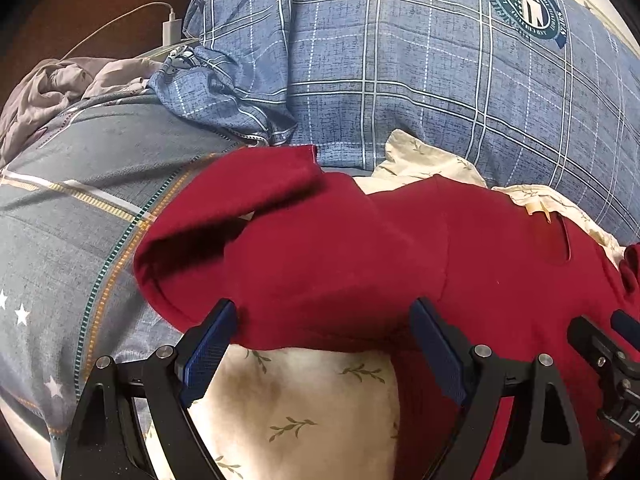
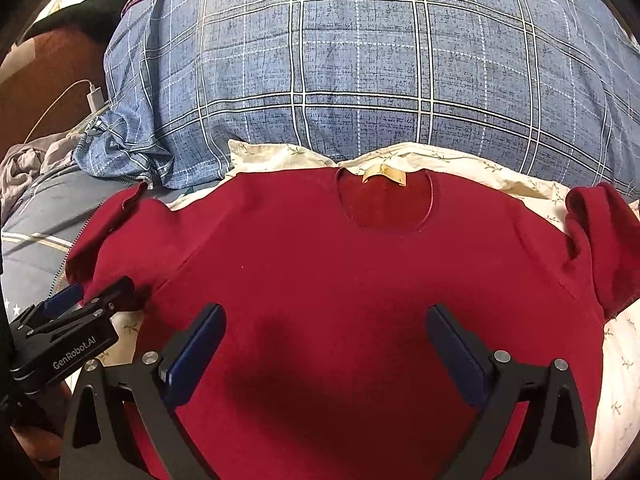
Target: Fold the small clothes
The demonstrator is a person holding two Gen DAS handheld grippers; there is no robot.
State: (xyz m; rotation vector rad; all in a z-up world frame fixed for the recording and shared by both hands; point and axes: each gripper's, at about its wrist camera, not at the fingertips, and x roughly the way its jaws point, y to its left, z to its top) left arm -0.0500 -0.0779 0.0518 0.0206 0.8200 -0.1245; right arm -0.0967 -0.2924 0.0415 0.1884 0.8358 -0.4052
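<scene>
A dark red short-sleeved T-shirt (image 2: 320,256) lies flat, front up, on a cream leaf-print cloth (image 2: 616,360); its neck opening with a tan label (image 2: 384,178) points away from me. My right gripper (image 2: 326,320) is open and empty, low over the shirt's middle. My left gripper (image 1: 324,316) is open at the shirt's left sleeve (image 1: 224,224), whose edge lies between its fingers; it also shows at the left in the right wrist view (image 2: 64,304). The right gripper's fingertip (image 1: 624,324) shows in the left wrist view.
A large blue plaid quilt (image 2: 360,80) with a round green emblem is heaped behind the shirt. A grey-blue striped sheet (image 1: 80,208) lies to the left, with grey crumpled fabric (image 1: 44,88) and a white charger with cable (image 1: 170,26) beyond it.
</scene>
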